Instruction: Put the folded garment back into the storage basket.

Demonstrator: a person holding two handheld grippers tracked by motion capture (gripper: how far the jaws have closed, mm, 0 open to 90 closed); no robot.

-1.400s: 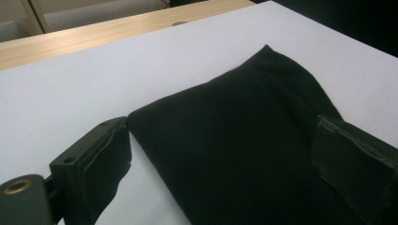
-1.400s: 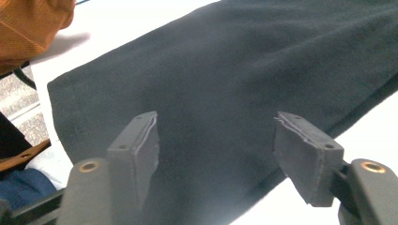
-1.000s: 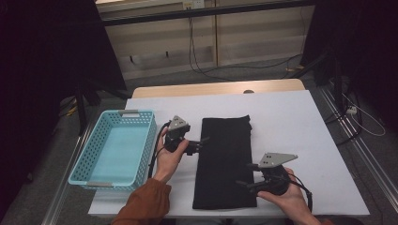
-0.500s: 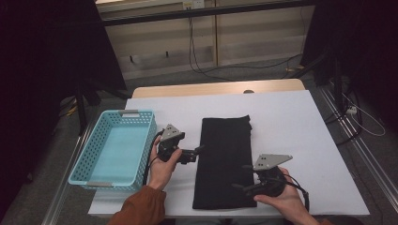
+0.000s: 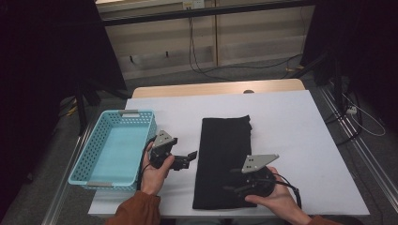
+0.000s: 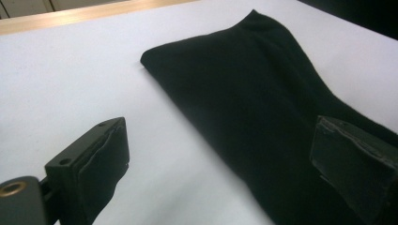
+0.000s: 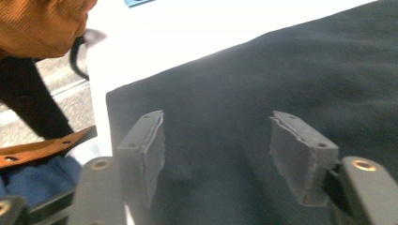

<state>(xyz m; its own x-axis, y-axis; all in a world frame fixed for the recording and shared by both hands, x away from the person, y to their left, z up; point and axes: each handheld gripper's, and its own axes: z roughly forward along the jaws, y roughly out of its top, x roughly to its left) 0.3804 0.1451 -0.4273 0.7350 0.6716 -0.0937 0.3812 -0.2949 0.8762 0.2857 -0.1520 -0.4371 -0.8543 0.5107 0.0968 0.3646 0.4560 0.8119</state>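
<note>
A black folded cloth lies lengthwise on the middle of the white table. My left gripper hovers just off the cloth's left edge, jaws open wide and pointing at it. In the left gripper view the cloth stretches away, one jaw over bare table, the other over the cloth's edge. My right gripper is low over the cloth's near right part, pointing left. Its jaws have just been closing and stand open, the cloth under them, nothing pinched between the pads.
A light blue plastic basket stands at the table's left side, close to my left hand. A wooden strip borders the far edge. The table's near edge lies just behind both hands.
My left gripper has come toward the near edge along the cloth's left side. My right gripper has slid left, farther over the cloth. The cloth has not moved.
</note>
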